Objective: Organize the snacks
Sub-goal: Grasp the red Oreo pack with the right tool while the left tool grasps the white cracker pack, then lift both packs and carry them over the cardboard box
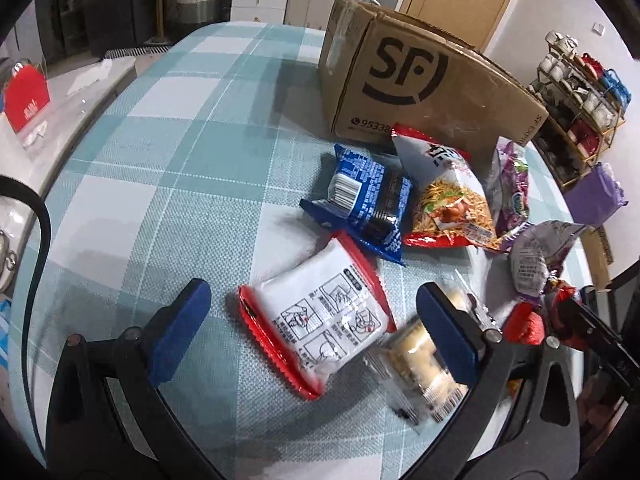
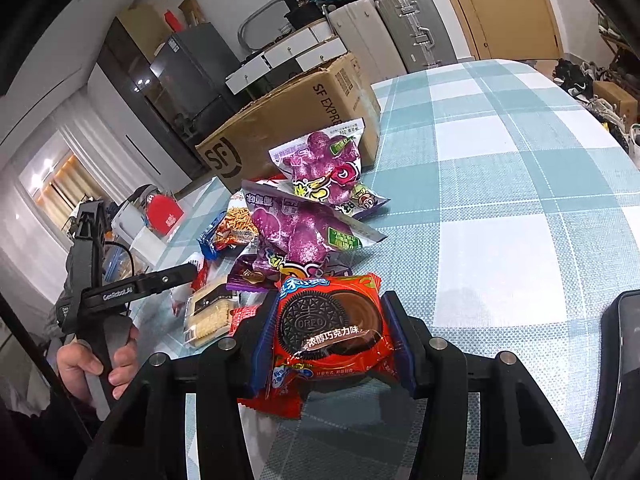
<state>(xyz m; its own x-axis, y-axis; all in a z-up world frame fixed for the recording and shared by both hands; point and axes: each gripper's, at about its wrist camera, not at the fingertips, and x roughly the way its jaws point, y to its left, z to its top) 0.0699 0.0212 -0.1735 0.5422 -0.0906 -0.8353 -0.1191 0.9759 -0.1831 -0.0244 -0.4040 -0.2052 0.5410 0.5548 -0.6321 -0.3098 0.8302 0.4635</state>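
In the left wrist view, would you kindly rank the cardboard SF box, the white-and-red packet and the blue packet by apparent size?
1. Brown cardboard SF box.
2. White-and-red plastic packet, though it is nearest the camera.
3. Blue plastic packet.

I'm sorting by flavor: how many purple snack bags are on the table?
2 big purple bags: one leaning against the cardboard box at, one nearer, in front of it. Others may hide in the pile.

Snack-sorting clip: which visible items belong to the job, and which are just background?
Job:
red Oreo pack, clamped in right gripper
white-and-red packet, between open left gripper fingers
blue packet
noodle snack bag
purple bags
SF cardboard box

Background:
suitcases
shoe rack
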